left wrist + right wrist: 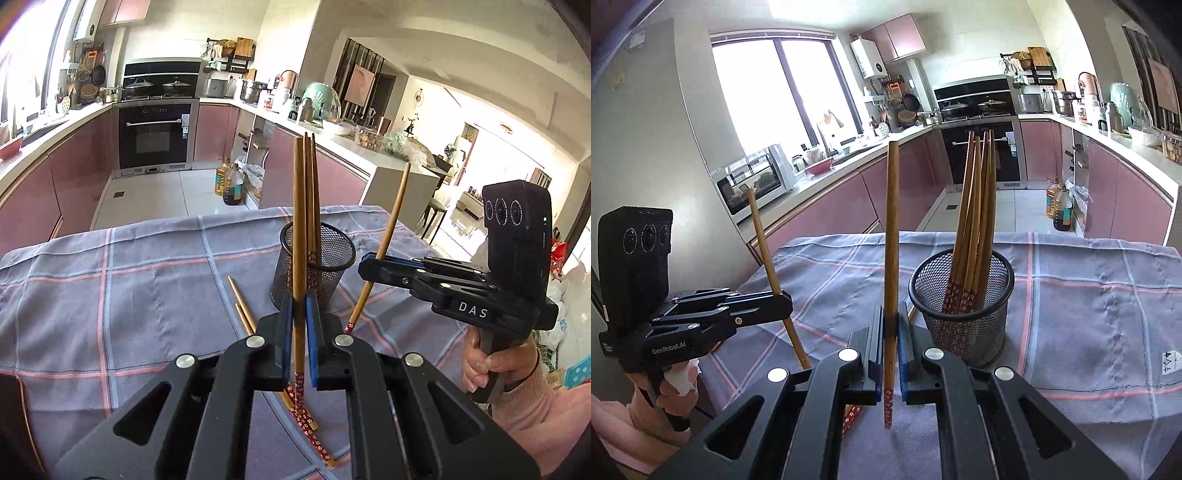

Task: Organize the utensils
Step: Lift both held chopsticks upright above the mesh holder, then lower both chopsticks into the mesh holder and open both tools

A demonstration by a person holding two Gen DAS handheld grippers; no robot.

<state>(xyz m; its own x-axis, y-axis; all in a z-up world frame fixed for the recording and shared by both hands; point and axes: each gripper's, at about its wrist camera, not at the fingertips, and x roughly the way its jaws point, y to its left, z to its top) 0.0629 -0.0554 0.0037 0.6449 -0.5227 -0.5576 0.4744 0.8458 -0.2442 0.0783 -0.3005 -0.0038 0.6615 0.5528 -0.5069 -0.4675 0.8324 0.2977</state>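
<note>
My left gripper [299, 314] is shut on a wooden chopstick [298, 221] that stands nearly upright, red patterned end down. Just behind it is a black mesh cup [334, 258] on a checked tablecloth [129, 277], with chopsticks in the cup [313, 192]. My right gripper [891, 325] is shut on a second upright chopstick [891, 240], left of the mesh cup [960, 325], which holds several chopsticks [975, 221]. Each gripper shows in the other's view: the right gripper [369, 264] right of the cup, the left gripper [786, 299] at the left. Loose chopsticks [243, 306] lie on the cloth.
More loose chopsticks [312, 424] lie under my left gripper near the table's front. A hand in a pink sleeve [480, 362] holds the right gripper. Oil bottles [231, 182] stand on the kitchen floor beyond the table. Pink cabinets [831, 214] line both sides.
</note>
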